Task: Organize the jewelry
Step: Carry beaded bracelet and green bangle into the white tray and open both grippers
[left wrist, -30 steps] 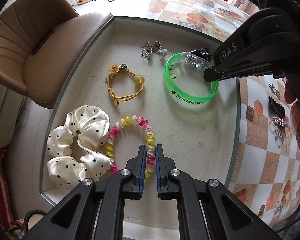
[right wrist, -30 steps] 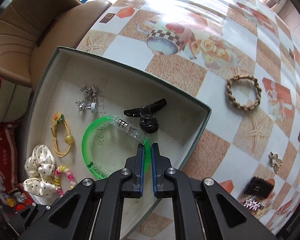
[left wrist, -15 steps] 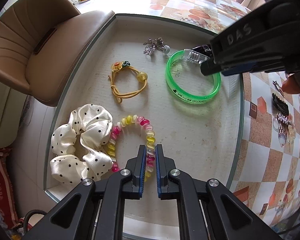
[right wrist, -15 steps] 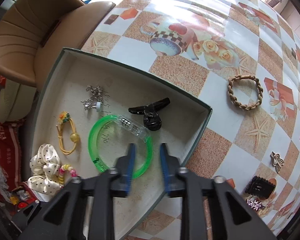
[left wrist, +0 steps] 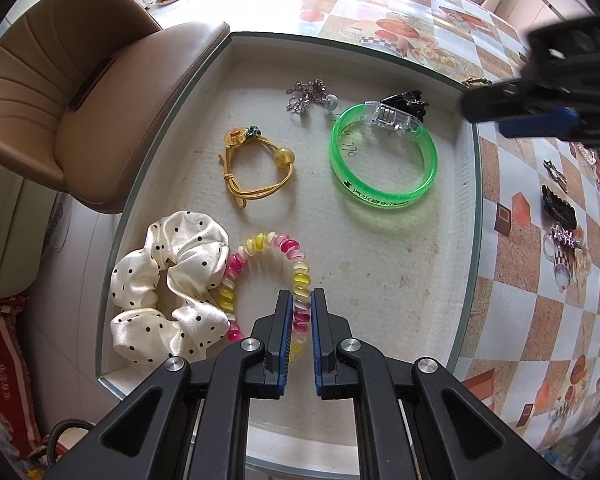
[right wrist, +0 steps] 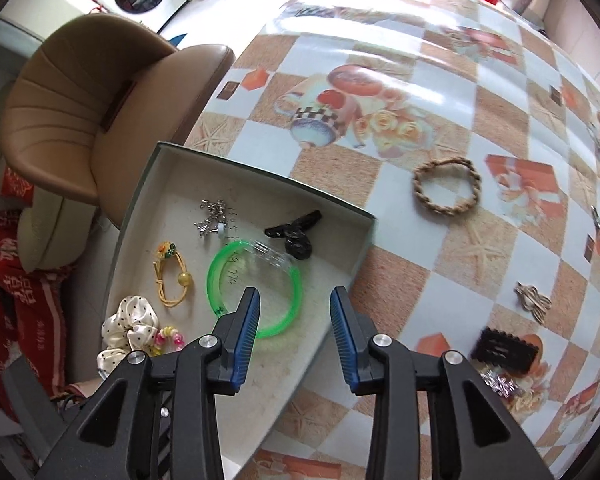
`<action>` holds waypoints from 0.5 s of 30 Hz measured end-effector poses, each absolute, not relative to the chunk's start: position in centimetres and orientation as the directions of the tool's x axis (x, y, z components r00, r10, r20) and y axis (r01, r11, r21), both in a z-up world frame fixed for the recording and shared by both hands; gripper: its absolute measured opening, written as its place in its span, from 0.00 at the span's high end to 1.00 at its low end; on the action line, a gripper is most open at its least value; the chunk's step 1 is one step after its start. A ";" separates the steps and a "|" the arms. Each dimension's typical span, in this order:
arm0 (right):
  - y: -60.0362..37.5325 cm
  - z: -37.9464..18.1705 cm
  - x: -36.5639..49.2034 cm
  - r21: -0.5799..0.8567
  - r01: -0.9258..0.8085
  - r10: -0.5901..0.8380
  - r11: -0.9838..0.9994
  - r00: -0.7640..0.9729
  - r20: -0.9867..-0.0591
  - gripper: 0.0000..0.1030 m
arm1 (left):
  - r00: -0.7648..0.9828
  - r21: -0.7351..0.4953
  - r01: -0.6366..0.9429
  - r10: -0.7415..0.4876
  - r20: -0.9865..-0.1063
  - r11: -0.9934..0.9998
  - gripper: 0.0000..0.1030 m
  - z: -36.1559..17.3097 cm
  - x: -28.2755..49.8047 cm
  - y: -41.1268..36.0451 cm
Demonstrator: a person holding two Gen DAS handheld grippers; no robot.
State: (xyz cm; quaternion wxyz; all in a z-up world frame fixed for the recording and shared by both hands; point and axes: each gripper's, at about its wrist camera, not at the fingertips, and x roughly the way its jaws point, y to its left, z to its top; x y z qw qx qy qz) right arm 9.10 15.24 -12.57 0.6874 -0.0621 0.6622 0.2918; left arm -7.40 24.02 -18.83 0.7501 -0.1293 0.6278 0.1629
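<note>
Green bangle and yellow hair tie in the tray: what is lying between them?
Nothing. In the left wrist view, only bare tray floor separates the green bangle from the yellow hair tie; the silver charm cluster sits further back.

A tray (right wrist: 364,236) sits at the counter's (right wrist: 440,92) edge, holding a bangle (right wrist: 220,268), hair clip (right wrist: 296,236), scrunchie (right wrist: 128,328) and beaded bracelet (left wrist: 296,264); a rope bracelet (right wrist: 446,186) lies outside it on the counter.

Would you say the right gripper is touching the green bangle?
Apart: the right wrist view shows the right gripper open and empty, with the green bangle lying flat in the tray.
</note>
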 end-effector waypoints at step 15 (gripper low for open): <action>6.9 -12.4 7.3 0.304 -0.357 0.312 0.883 -0.036 -0.949 0.60 | 0.150 -0.002 -0.414 0.066 -0.986 0.910 0.89 -18.5 -7.3 24.3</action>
